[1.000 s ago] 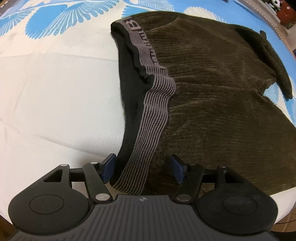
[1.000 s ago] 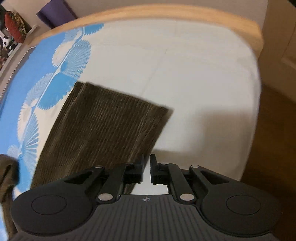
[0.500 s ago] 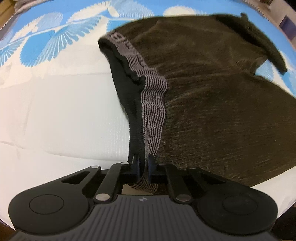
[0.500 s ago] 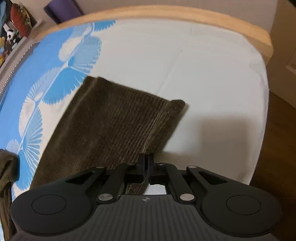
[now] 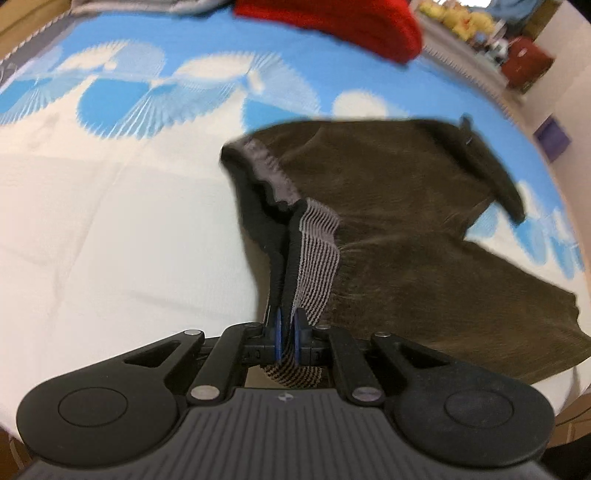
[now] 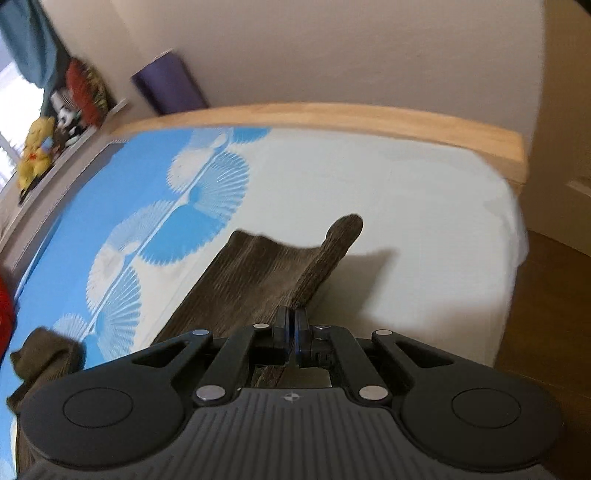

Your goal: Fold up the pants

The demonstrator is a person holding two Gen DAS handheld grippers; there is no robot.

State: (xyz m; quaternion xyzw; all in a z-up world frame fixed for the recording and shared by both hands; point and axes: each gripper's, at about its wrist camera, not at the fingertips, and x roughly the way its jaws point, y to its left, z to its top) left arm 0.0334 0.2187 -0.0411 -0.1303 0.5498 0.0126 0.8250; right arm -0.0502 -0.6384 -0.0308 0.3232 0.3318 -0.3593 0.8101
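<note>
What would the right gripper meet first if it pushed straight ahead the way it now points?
The right gripper is already shut on the pants leg, so it would push into that raised cloth first. Beyond lies the white bed sheet, probably next; depth is unclear.

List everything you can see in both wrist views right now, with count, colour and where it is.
pants: one, dark brown corduroy, striped grey waistband, on the bed, two edges lifted
bedsheet: one, white with blue fan print, under the pants
bed frame: one, light wood, far edge
red fabric: one, far side of the bed
purple roll: one, by the wall
yellow plush toy: one, on the shelf
left gripper: black, shut on the waistband
right gripper: black, shut on a leg edge
</note>
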